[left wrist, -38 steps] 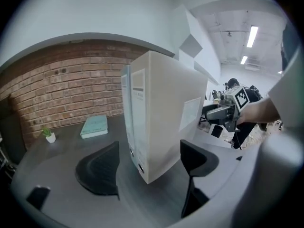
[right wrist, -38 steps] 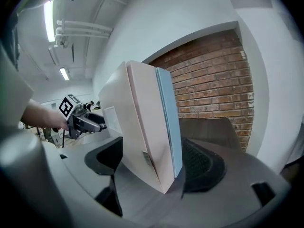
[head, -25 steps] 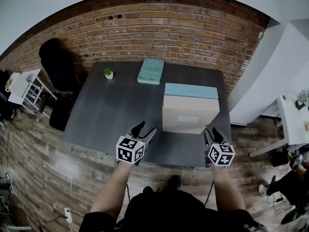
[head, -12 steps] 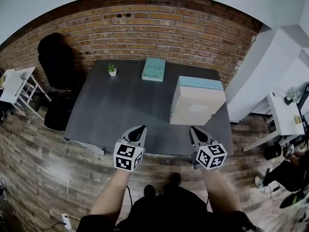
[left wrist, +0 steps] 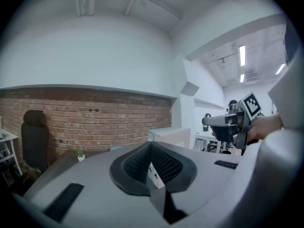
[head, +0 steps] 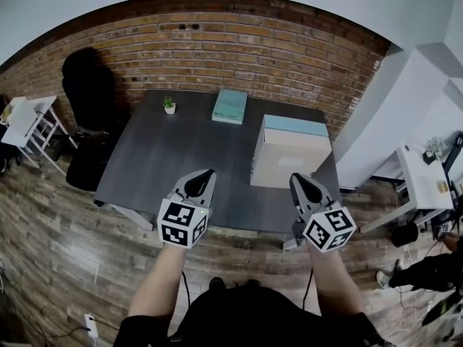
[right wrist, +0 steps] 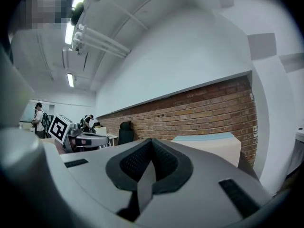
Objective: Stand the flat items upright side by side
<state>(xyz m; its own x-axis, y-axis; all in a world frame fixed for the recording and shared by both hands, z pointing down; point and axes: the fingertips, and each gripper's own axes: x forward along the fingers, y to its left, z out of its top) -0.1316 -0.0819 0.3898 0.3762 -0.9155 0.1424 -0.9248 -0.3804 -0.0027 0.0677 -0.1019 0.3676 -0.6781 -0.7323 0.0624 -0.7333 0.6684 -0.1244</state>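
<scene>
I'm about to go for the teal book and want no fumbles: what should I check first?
1. The left tool carries nothing: ok.
2. The right tool carries nothing: ok.
3. Jaws opened for a grasp: not ok, both are shut.
4. The teal book lies flat with nothing on it: ok.
5. The plant stands apart from the book: ok.
6. Whether the blue layer on the box is a separate flat item: cannot tell.

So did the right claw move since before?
Yes. The right claw looks bigger, so it rose; its tip went from beside the box's front right corner to over it.
</scene>
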